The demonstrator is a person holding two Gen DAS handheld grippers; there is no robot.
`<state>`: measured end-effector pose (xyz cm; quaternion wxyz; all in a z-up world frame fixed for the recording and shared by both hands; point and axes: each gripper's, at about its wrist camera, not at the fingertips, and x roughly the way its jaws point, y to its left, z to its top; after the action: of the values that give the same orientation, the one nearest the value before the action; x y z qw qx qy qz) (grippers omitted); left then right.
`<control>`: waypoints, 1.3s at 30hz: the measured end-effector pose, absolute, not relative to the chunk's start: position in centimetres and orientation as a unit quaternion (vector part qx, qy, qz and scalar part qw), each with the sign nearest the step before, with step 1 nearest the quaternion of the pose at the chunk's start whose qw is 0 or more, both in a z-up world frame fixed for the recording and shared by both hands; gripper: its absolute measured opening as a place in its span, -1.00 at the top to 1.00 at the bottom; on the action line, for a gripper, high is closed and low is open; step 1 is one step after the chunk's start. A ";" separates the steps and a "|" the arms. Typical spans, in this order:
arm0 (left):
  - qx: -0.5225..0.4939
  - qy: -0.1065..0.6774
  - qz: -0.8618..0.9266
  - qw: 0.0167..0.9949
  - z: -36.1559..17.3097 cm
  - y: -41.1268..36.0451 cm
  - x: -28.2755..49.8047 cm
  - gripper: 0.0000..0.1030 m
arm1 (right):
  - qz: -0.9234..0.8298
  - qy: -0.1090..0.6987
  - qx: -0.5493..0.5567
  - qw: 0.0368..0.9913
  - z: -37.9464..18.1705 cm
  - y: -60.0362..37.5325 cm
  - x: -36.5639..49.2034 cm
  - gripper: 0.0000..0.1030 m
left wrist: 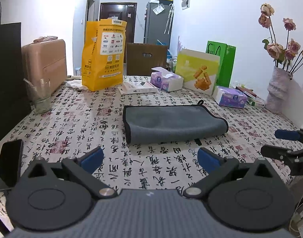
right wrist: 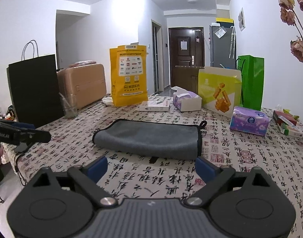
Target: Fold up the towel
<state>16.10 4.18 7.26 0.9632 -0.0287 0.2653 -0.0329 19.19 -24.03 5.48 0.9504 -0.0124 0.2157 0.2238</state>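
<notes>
A grey towel point(left wrist: 171, 124) with black trim lies folded over on the calligraphy-print tablecloth point(left wrist: 92, 119), mid-table; its rounded fold is at its right end in the left wrist view. It also shows in the right wrist view point(right wrist: 149, 137), fold at the left. My left gripper point(left wrist: 150, 159) is open and empty, short of the towel's near edge. My right gripper point(right wrist: 151, 167) is open and empty, just short of the towel. The right gripper shows at the right edge of the left wrist view point(left wrist: 274, 142), and the left gripper at the left edge of the right wrist view point(right wrist: 38, 131).
A phone point(left wrist: 9, 166) lies near the left table edge. A glass point(left wrist: 39, 96), black bag point(right wrist: 35, 89), yellow bag point(left wrist: 103, 53), tissue packs point(left wrist: 232, 97), snack box point(left wrist: 197, 71), green bag point(left wrist: 227, 65) and flower vase point(left wrist: 278, 91) ring the back and sides.
</notes>
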 end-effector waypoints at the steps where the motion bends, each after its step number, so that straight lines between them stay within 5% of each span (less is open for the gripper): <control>1: -0.030 0.264 -0.033 0.963 7.2 4.2 15.9 -1.00 | 0.225 0.215 -0.013 0.950 5.5 -23.9 18.9 -0.84; 39: -0.015 0.241 -0.044 0.969 6.0 2.6 8.4 -1.00 | 0.220 0.196 0.014 0.955 3.9 -22.9 10.7 -0.86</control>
<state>8.38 2.63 5.96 0.9695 -0.0146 0.2406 -0.0444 10.68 -22.94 3.89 0.9555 0.0135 0.1963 0.2198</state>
